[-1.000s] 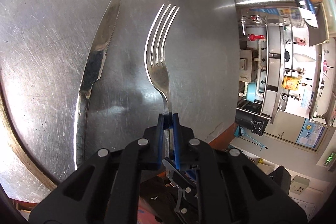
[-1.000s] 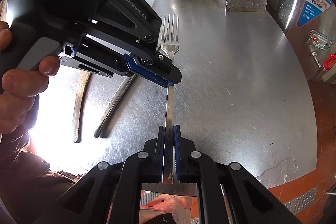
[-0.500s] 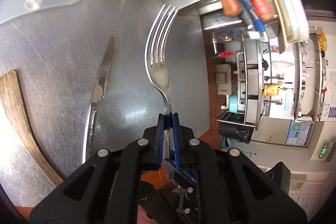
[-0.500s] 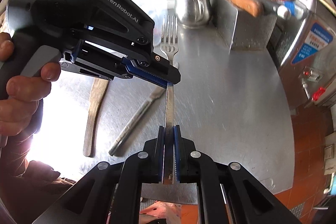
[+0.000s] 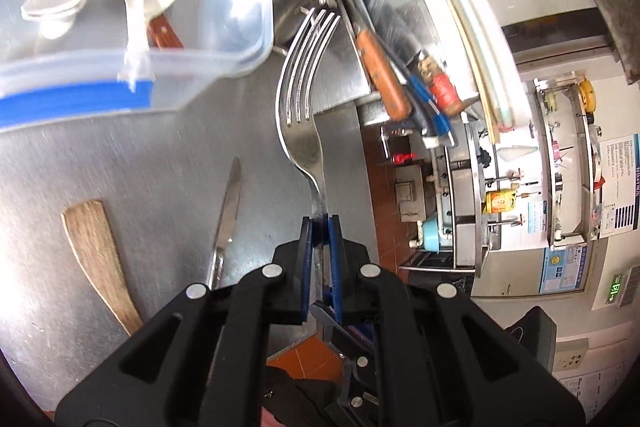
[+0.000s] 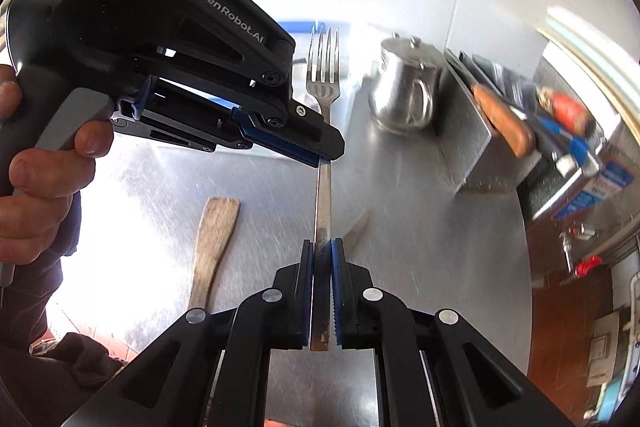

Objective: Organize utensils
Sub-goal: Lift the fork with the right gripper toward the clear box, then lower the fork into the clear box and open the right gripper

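Note:
A steel fork is held in the air above the steel table, tines pointing away. My left gripper is shut on its neck. My right gripper is shut on its handle; the left gripper shows there clamping the fork higher up. A table knife and a wooden spatula lie on the table below. A clear plastic container with white spoons stands at the upper left of the left wrist view.
A steel teapot stands at the back. A steel box beside it holds knives with orange, blue and red handles. The table's edge drops to a red tiled floor on the right.
Both grippers have lifted the fork higher off the table and tilted it up; the container, teapot and knife box have come into view, and the knife and spatula look farther below.

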Tool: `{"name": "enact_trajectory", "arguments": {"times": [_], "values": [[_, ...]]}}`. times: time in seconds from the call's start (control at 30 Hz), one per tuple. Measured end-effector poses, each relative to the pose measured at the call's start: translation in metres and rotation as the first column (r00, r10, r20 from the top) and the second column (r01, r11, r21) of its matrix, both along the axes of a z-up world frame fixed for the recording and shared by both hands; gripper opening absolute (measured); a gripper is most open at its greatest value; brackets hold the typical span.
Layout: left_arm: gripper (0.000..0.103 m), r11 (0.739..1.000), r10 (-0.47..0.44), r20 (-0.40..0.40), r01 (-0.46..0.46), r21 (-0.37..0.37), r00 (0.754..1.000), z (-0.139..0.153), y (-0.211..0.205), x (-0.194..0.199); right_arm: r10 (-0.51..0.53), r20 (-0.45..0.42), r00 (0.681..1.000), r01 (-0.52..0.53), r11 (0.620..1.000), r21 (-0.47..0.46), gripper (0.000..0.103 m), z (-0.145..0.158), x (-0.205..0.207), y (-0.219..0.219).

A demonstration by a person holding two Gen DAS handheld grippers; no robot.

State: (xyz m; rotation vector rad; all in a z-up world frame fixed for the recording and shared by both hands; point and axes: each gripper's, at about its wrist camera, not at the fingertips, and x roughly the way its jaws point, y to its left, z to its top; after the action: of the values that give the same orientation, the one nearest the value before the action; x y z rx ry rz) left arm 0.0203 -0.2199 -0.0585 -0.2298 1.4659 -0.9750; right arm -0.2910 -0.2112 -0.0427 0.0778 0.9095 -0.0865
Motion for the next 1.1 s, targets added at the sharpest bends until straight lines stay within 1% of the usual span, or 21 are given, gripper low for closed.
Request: {"name": "enact_trajectory", "arguments": {"times": [0.13,0.43,0.6,0.7,0.8,0.9,1.0,1.1], "values": [[0.007,0.999,0.032,0.034,-0.032,-0.019,0.999,0.020,0.019,0.021,0.040,0.018,0.999,-0.040,0.999,-0.029,0.010,0.012,0.022,0.011],[0.007,0.995,0.087,0.098,-0.081,-0.057,0.991,0.060,0.048,0.072,0.117,0.050,0.992,-0.112,0.989,-0.093,0.010,0.040,0.080,0.030],[0.007,0.991,0.123,0.148,-0.114,-0.067,0.981,0.082,0.054,0.109,0.148,0.061,0.987,-0.139,0.981,-0.132,0.010,0.058,0.121,0.034],[0.007,0.989,0.142,0.168,-0.132,-0.070,0.975,0.089,0.054,0.134,0.158,0.059,0.986,-0.147,0.977,-0.154,0.010,0.062,0.151,0.033],[0.007,0.986,0.161,0.157,-0.152,-0.070,0.974,0.085,0.052,0.165,0.168,0.048,0.985,-0.159,0.975,-0.152,0.010,0.061,0.182,0.029],[0.007,0.984,0.177,0.127,-0.171,-0.058,0.976,0.069,0.052,0.195,0.181,0.013,0.983,-0.177,0.973,-0.151,0.010,0.050,0.218,0.026],[0.007,0.982,0.191,0.075,-0.190,-0.025,0.979,0.040,0.049,0.226,0.196,-0.046,0.980,-0.201,0.971,-0.133,0.010,0.029,0.250,0.025],[0.007,0.978,0.207,-0.007,-0.207,0.015,0.978,0.003,0.048,0.252,0.215,-0.121,0.969,-0.227,0.969,-0.094,0.010,0.003,0.276,0.020]]}}
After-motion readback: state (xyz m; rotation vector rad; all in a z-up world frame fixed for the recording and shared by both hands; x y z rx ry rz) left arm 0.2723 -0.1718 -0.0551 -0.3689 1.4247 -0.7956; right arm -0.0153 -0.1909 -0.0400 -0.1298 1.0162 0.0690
